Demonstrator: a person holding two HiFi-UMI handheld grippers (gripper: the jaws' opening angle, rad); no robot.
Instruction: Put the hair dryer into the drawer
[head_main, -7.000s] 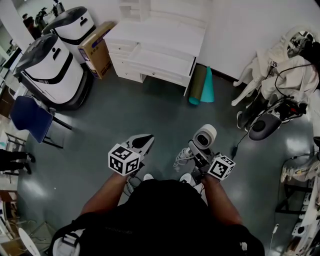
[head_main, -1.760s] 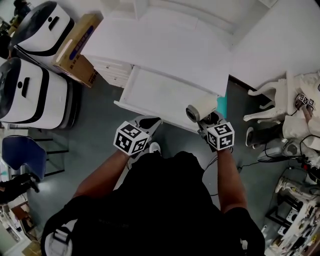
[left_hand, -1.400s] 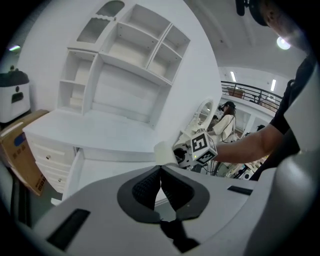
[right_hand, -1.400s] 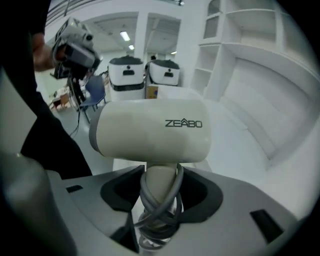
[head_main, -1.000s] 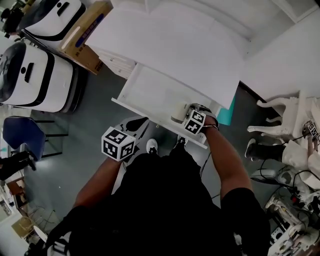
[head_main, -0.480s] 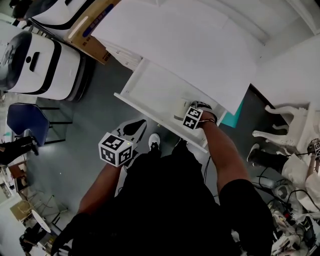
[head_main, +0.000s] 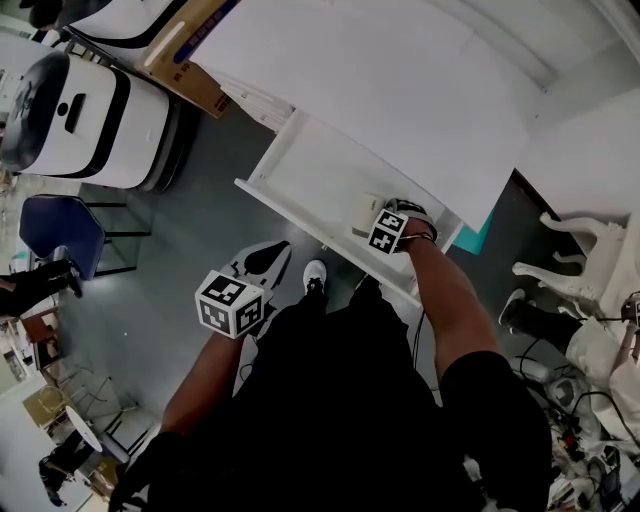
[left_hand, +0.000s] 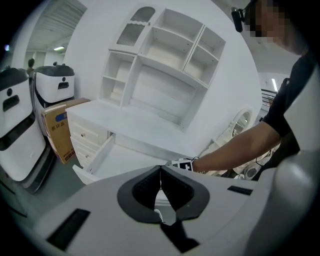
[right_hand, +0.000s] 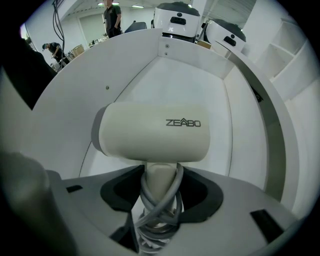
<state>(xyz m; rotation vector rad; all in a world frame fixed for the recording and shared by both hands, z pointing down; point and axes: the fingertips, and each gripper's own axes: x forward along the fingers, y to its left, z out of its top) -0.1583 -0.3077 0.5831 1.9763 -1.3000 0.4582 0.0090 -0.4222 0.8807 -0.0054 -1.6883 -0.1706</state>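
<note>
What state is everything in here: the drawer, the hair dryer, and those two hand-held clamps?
drawer: pulled open.
hair dryer: clamped by its handle, cord wound round it, inside the drawer.
right gripper: shut on the hair dryer.
left gripper: shut, empty, outside the drawer.

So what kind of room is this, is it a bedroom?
Probably a lab or workshop, not a real bedroom. The white desk with its open drawer looks homely, but big white machines, a cardboard box and tangled cables are around it.
</note>
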